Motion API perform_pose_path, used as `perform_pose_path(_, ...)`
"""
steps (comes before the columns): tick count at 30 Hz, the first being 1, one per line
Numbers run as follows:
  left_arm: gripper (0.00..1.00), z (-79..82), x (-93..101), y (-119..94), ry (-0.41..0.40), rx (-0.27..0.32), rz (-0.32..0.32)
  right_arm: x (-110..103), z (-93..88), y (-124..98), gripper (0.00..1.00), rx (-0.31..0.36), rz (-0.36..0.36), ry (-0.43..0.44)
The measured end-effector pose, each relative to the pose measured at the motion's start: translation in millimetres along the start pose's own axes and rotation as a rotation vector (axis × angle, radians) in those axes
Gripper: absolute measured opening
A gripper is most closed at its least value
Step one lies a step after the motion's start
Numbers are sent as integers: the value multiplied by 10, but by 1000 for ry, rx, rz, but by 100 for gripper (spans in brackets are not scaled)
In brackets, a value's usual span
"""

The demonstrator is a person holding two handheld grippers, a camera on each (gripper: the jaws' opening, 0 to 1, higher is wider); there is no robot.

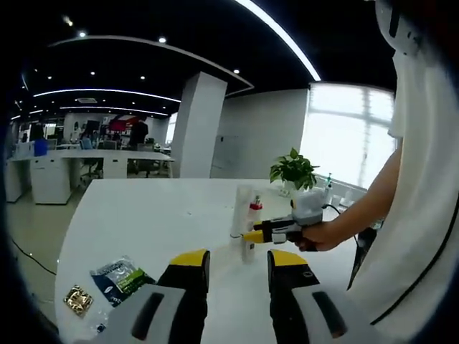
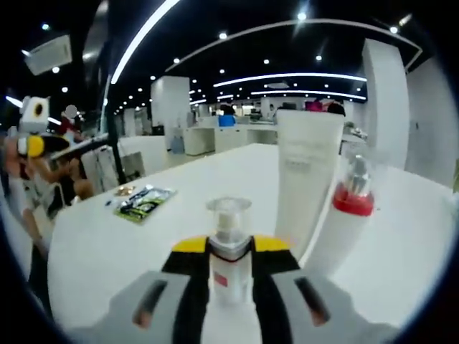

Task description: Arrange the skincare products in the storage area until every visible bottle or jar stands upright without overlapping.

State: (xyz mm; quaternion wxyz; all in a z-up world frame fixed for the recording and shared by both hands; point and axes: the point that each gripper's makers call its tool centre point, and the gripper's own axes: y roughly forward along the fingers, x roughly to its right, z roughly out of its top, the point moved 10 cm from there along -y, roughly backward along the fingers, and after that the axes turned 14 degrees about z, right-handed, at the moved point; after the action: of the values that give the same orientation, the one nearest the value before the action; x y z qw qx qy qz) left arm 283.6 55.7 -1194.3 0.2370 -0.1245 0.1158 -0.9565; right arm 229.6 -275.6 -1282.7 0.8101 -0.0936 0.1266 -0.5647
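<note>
While we are looking along the right gripper (image 2: 229, 251), we are finding its fingers (image 2: 188, 247) closed against a small clear bottle (image 2: 229, 247) with a transparent cap and a red-marked label; the bottle is standing upright between them, over the white bench (image 2: 107, 244). Just beyond it a tall white tube (image 2: 308, 172) is standing on end, and a bottle with a red collar (image 2: 348, 215) under a clear cap is standing just beside the tube, to its right in this view. We cannot tell whether those two are touching. Farther off on the bench a green and white packet (image 2: 143, 201) is lying flat, with a small gold packet (image 2: 125, 190) near it.

From the left gripper view, we are seeing the left gripper (image 1: 238, 269) hovering over the bench (image 1: 158, 215) with its fingers (image 1: 188, 269) parted and nothing between them. Ahead, a person's hand (image 1: 326, 235) is holding the right gripper (image 1: 252, 235) against the same group of products: the white tube (image 1: 244, 204) and the red-collared bottle (image 1: 254, 208) are standing close together near the middle of the bench. The green and white packet (image 1: 120, 279) and the gold packet (image 1: 77, 299) are lying near the bench's left edge, well apart from the products. A potted plant (image 1: 292, 172) is sitting at the far side of the bench.
</note>
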Motion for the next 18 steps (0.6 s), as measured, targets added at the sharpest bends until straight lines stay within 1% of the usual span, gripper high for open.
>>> perform_pose_path(3,33,-15,-4,0,1,-1,3,-29,-33,-57,20,12,5,11)
perform_pose_path(7,33,-36,13,29,2,-11,-7,-31,-45,-98,20,8,5,11)
perform_pose_path(9,33,-35,35,57,3,-11,-18,-55,-31,-103,20,-24,14,-27)
perform_pose_path(12,33,-18,66,73,6,-5,-29,-49,-38,-101,20,-23,11,-13)
perform_pose_path(14,33,-14,76,74,5,-2,-31,-51,-53,-97,21,-48,8,-2)
perform_pose_path(15,33,-15,81,73,6,-1,-32,-51,-95,-101,21,-113,6,-6)
perform_pose_path(16,33,-20,84,68,9,-3,-32,-56,-121,-99,22,-136,8,-26)
perform_pose_path(18,33,-26,85,58,11,-3,-29,-61,-134,-97,22,-114,8,-12)
